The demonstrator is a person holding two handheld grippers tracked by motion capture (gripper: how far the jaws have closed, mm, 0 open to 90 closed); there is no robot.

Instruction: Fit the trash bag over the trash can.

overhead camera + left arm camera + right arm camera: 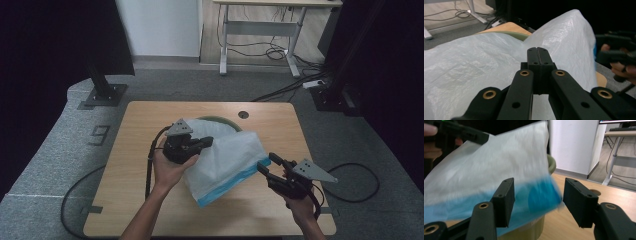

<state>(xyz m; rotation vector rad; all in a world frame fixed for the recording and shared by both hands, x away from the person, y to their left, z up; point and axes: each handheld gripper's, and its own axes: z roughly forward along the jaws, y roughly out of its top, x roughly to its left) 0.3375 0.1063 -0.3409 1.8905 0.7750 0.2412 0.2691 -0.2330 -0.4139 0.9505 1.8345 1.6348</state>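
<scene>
Left claw (200,143) is clamped on the white bag (225,157), draped over a green bin (218,119) on the worktop (140,130). Right claw (537,200) gapes astride the bag's blue hem (534,197). Advice: close squarely, well onto the hem, before pulling.

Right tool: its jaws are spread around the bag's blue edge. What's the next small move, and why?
Probably close the right tool on the blue band of the white bag. Its jaws are open with that corner between them, not yet gripped, while the left tool looks shut against the bag's other side. A second hold would let both hands spread the bag over the green bin.
</scene>
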